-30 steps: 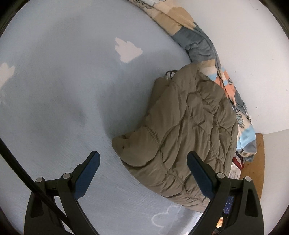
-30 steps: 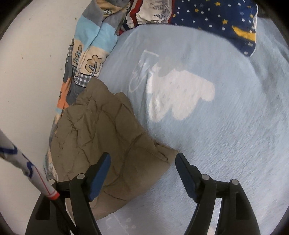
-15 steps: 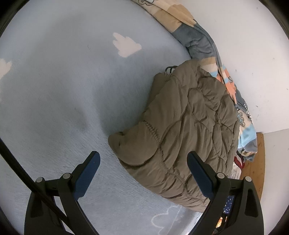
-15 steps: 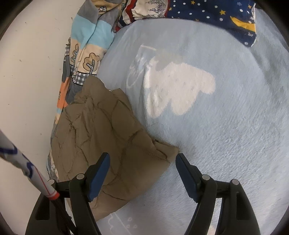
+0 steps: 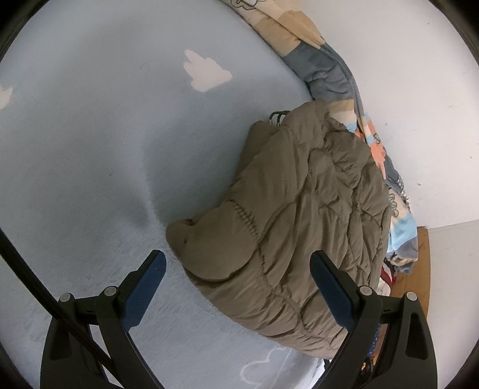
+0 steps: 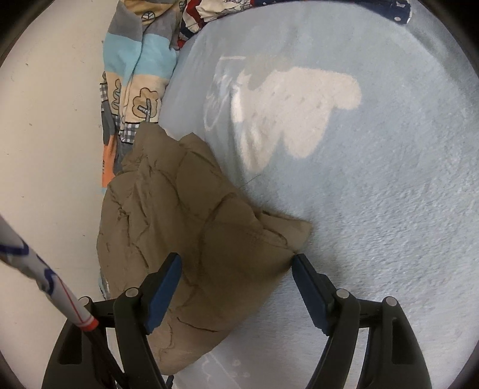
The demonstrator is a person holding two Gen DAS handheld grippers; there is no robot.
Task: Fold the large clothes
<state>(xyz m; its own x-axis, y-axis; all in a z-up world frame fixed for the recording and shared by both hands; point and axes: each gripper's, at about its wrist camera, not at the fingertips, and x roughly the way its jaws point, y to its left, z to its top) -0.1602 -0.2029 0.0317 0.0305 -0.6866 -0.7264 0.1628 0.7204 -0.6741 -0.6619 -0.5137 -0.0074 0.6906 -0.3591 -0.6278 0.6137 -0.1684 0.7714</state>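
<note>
An olive quilted puffer jacket point(image 5: 302, 227) lies folded into a bundle on the light blue blanket point(image 5: 89, 149), close to the wall. My left gripper point(image 5: 238, 270) is open and empty, just above the bundle's near corner. In the right wrist view the same jacket point(image 6: 185, 239) lies at the lower left. My right gripper point(image 6: 236, 269) is open and empty over the jacket's near edge, its right fingertip point(image 6: 302, 269) beside the jacket's corner.
A patchwork quilt point(image 5: 335, 77) is bunched along the white wall point(image 5: 419, 89) behind the jacket; it also shows in the right wrist view point(image 6: 137, 77). A star-print cloth point(image 6: 389, 9) lies at the far edge. A wooden floor strip point(image 5: 416, 269) shows beyond the bed.
Both grippers stayed open. The right gripper moved forward and closer over the jacket's edge. The left gripper shifted slightly; the jacket itself has not moved.
</note>
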